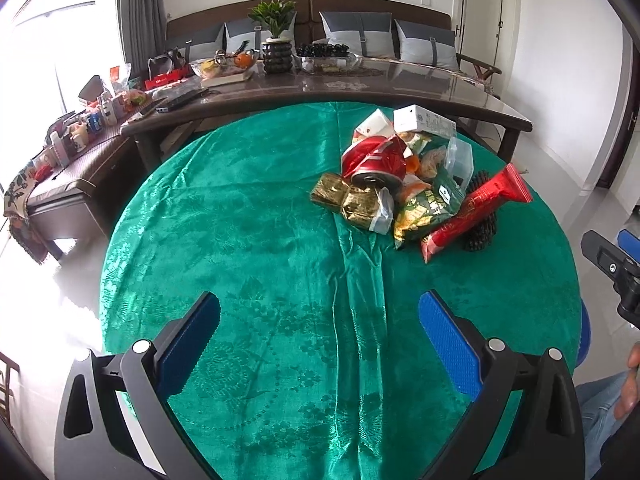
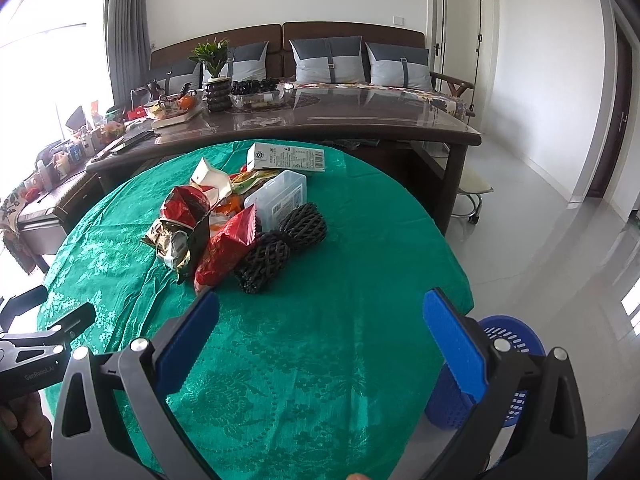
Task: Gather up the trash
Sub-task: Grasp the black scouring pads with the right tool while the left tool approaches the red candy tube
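A long dark table (image 1: 400, 84) runs across the upper part of the frame, carrying a potted plant (image 1: 274, 34) and glass bowls (image 1: 224, 65) of fruit. Behind it, grey cushions (image 1: 356, 32) lean on a brown sofa (image 1: 240, 12). Curtains (image 1: 140, 4) hang at upper left.

Two wrist views over one green round tabletop (image 1: 260, 240)

Both look forward from its near edge, slightly downward, toward the far sofa (image 2: 352, 40). They share the trash pile (image 1: 416, 176), seen from the left in one, nearer from the right in the other.
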Motion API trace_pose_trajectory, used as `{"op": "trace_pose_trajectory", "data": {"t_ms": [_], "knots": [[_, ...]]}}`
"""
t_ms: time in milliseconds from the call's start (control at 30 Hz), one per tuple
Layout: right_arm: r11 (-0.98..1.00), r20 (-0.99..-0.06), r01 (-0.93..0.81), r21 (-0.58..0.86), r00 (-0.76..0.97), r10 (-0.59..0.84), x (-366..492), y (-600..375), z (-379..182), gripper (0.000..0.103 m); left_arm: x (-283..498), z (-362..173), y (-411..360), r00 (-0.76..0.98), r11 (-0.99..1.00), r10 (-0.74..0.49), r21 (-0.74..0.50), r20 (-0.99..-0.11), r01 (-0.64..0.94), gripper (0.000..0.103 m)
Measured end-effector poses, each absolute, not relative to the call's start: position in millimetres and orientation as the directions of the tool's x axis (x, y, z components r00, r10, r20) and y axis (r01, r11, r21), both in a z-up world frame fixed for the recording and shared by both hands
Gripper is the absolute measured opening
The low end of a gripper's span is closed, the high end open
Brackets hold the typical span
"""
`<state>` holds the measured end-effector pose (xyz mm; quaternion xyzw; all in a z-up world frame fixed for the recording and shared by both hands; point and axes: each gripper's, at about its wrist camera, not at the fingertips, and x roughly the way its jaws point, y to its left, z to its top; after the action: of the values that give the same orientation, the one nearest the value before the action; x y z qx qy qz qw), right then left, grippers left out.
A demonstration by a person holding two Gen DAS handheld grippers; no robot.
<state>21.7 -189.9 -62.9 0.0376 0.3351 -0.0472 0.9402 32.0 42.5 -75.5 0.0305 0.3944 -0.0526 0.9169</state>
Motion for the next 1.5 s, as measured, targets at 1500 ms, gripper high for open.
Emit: {"op": "trace_pose_trajectory", "data": {"t_ms": [1500], "knots": [[0.984, -0.749, 0.054, 0.172, 0.655, 0.095, 71.7, -268.9, -131.2, 0.072, 88.6, -120.4, -56.8, 0.502, 0.841, -0.395, -0.082, -0.769, 0.535, 0.099]]}}
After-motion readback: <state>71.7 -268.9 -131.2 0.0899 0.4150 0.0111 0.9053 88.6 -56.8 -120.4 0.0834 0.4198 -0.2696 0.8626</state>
